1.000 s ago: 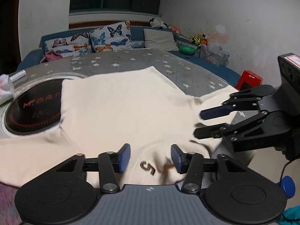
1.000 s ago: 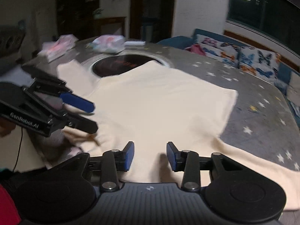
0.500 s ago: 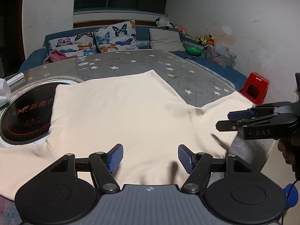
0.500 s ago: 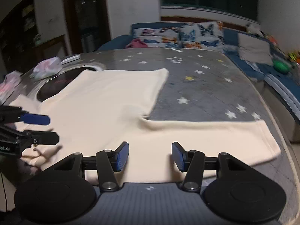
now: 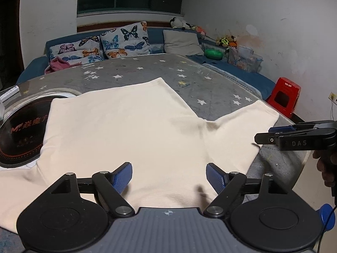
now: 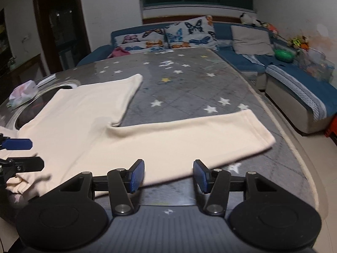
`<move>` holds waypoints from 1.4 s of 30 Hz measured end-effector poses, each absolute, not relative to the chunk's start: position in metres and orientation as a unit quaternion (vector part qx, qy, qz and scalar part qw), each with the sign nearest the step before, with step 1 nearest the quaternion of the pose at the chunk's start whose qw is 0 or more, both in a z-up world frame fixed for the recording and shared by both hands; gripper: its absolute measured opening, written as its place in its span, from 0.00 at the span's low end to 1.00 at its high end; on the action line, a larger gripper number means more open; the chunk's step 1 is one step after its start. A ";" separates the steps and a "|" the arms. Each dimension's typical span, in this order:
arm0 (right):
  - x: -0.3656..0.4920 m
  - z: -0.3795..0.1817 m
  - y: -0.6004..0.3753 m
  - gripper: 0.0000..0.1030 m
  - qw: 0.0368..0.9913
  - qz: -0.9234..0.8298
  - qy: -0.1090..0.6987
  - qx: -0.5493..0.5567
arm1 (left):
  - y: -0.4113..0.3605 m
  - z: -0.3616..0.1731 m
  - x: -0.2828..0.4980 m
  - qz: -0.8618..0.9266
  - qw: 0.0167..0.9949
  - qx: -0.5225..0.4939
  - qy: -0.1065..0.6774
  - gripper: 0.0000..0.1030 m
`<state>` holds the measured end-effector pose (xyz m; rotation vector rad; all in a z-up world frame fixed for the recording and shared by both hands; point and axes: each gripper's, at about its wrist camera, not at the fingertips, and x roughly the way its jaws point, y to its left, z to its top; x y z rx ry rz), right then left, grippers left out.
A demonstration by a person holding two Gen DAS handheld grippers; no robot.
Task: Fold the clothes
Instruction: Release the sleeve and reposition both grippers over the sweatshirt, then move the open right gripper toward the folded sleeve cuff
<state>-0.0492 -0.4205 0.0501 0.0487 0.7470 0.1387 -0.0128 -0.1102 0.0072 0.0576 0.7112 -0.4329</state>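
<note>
One "DAS" label on right tool (image 5: 263, 135)

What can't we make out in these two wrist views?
- Shirt collar and near hem: left wrist view, hidden under the left gripper body.
- Shirt's left sleeve: cut off by the left edge in both views.
- Table near edge: right wrist view, covered by the right gripper body.
- Tissue pack: right wrist view, blurred; print unreadable.
- Person: only a hand shows, cut by the right edge.
</note>
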 end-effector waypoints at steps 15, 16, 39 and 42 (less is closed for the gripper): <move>-0.052 0.047 -0.459 0.51 0.932 0.008 0.358 0.048 | -0.129 0.007 -0.009 -0.218 0.910 0.039 0.350 0.83; -0.052 0.047 -0.462 0.51 0.932 0.003 0.358 0.050 | -0.130 0.007 -0.009 -0.218 0.910 0.040 0.351 0.83; -0.015 0.033 -0.502 0.36 0.933 -0.075 0.347 0.055 | -0.138 0.002 -0.001 -0.220 0.905 0.040 0.362 0.84; -0.014 0.034 -0.502 0.36 0.934 -0.074 0.346 0.053 | -0.138 0.002 -0.001 -0.220 0.905 0.040 0.362 0.86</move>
